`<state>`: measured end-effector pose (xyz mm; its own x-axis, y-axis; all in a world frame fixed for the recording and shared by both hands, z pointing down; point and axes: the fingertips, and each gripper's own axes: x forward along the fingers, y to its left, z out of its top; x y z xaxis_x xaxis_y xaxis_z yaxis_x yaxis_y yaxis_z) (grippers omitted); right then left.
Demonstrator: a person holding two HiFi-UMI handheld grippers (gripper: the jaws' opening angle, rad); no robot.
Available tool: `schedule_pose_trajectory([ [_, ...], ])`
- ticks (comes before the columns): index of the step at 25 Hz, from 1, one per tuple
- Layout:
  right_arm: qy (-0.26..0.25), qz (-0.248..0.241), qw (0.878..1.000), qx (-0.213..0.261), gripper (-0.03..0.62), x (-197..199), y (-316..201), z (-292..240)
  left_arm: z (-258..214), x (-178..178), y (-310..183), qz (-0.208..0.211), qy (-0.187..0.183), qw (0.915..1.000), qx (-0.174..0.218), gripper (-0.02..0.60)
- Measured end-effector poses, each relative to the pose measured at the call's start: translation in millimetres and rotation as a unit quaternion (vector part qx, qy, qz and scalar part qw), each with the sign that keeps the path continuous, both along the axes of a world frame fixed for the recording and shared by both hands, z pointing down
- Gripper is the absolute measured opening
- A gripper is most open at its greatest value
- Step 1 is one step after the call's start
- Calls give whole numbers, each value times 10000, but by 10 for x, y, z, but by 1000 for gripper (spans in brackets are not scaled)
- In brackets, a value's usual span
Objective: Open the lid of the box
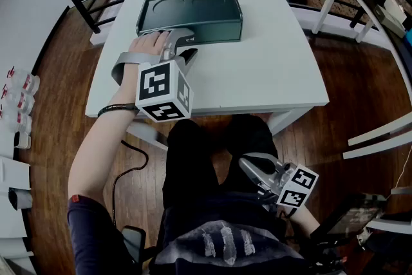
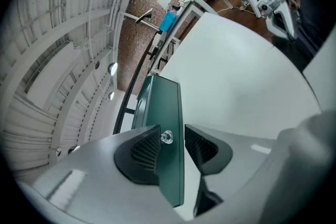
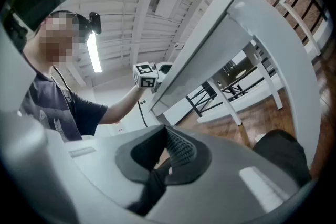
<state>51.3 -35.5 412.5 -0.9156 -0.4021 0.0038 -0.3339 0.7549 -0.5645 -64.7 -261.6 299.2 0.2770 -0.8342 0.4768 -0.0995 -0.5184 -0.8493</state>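
Two units: L hand-held gripper [image 2: 172,135] released, jaws straddling clear knob [image 2: 166,137] on green box [image 1: 193,22]; R hand-held gripper [image 3: 168,159] clenched, empty, below counter [image 1: 270,67].

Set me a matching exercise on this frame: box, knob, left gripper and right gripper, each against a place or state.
1. box
2. knob
3. left gripper
4. right gripper

a. low, by the person's lap
b. dark green, on the white table
c. jaws apart at the box's front
d. clear, between the left jaws

Pairs: 1-b, 2-d, 3-c, 4-a
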Motion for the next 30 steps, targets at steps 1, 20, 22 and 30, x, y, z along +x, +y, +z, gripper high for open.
schedule_pose_trajectory([
  [1,11,2,10000,27,3,-4,-7,-5,4,1,-34,-31,-65,10000,52,150],
  [20,125,-176,9906,1351,3,34,60,-776,-58,10,-43,-52,-150,9997,204,67],
  [22,167,-112,9822,1867,3,87,-2,-1134,-63,22,15,-11,-102,9998,147,71],
  [30,1105,-112,9499,2921,3,93,-341,-1708,-78,6,298,198,7,9998,20,71],
])
